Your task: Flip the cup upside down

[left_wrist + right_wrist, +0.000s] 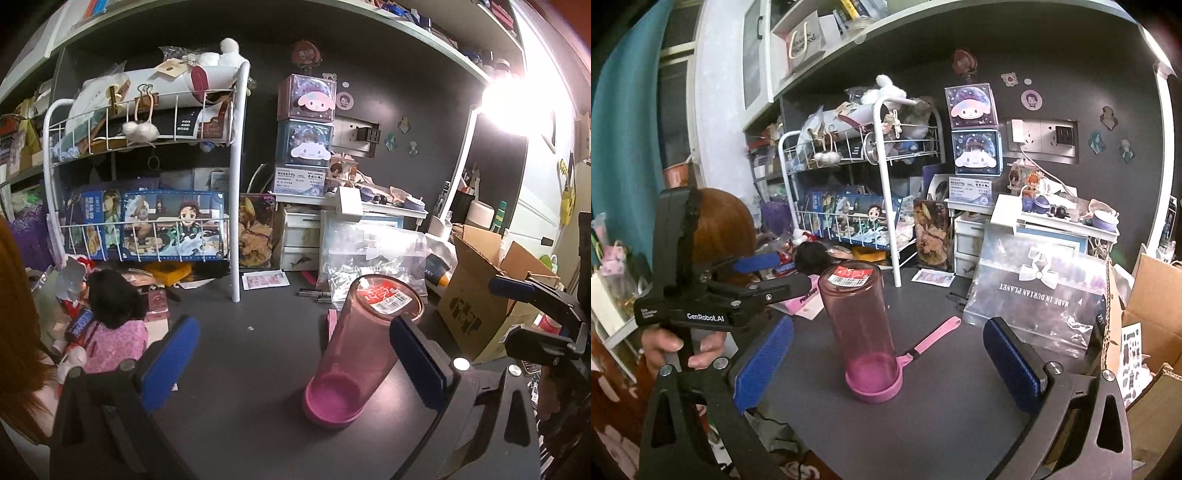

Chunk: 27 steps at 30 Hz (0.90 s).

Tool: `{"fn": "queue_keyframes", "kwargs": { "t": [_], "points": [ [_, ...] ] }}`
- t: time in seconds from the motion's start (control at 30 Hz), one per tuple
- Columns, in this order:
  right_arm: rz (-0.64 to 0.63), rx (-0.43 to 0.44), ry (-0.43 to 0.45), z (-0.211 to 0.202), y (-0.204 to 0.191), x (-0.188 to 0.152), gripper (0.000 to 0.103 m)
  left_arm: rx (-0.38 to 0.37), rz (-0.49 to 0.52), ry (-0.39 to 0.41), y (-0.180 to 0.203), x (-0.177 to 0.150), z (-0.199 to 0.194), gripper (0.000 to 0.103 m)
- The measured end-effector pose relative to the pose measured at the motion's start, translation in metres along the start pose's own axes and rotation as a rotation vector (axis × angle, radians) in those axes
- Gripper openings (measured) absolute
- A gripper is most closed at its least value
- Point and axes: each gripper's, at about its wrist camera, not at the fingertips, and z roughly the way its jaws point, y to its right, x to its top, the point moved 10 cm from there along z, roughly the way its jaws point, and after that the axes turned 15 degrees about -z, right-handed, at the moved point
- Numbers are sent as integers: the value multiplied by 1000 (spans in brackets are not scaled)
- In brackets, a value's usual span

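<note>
A tall translucent pink cup (364, 343) stands on the dark desk with its pink lid end down and its labelled base up; it also shows in the right wrist view (862, 325). A pink strap (936, 338) lies beside it. My left gripper (295, 354) is open, the cup just inside its right finger, not touching. My right gripper (886, 360) is open, the cup standing between its blue pads (764, 360) with gaps on both sides. The left gripper (775, 273) shows at the left of the right wrist view.
A white wire rack (147, 184) full of boxes stands at the back left. A clear plastic bag (1038, 299) leans behind the cup. A cardboard box (484, 295) sits at the right. A pink doll (114, 325) and clutter lie at the left.
</note>
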Motion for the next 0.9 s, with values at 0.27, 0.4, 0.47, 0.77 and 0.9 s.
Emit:
{"fn": "queue_keyframes", "kwargs": {
  "t": [0.27,0.4,0.47,0.77,0.9],
  "points": [
    [9,3,4,-1,0,0,103,2,4,3,0,2,0,102],
    [10,8,4,0,0,1,103,1,6,4,0,3,0,102],
    [10,7,4,0,0,1,103,-2,5,3,0,4,0,102],
    [10,8,3,0,-1,1,103,-6,7,5,1,6,0,102],
    [8,7,1,0,-1,1,103,1,7,4,1,6,0,102]
  ]
}}
